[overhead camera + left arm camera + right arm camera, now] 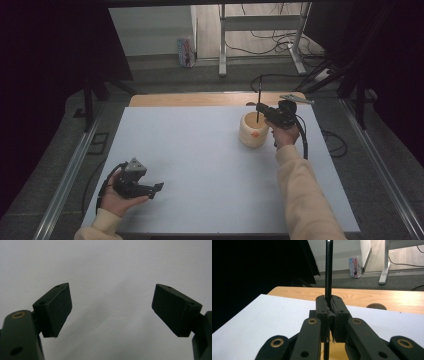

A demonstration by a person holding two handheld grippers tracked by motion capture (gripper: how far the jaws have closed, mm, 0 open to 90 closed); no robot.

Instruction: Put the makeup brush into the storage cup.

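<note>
- Two grippers on the go, one in each hand, over a white sheet (pixel 200 165) that covers most of a wooden table (pixel 200 99).
- Right gripper (pixel 261 108) sits near the far right corner of the sheet, held just above a cream-coloured cup (pixel 253 131). Its jaws are pressed together on a thin black stick (pixel 259 97).
- That stick stands pretty much upright, lower end down inside the cup's mouth, upper end poking up past the jaws.
- In the right gripper view you get the same thing close up: the stick (pixel 328 270) runs straight up between the closed jaws of the gripper (pixel 331 315), and a bit of the cup's yellowish inside (pixel 337 351) peeks out below them.
- The cup is a rounded little pot with an orange mark on the side facing the near edge. It stands on the sheet, well in from the right edge.
- Left gripper (pixel 157 188) is way over by the near left corner, resting low in the left hand (pixel 117 200), well apart from the cup.
- Its jaws are spread wide with nothing between them; the left gripper view has the gripper (pixel 112 310) looking at plain white sheet (pixel 110 270).
- Small flat grey-green thing (pixel 296 98) lies on the bare wood at the far right corner of the table, can't tell what it is.
</note>
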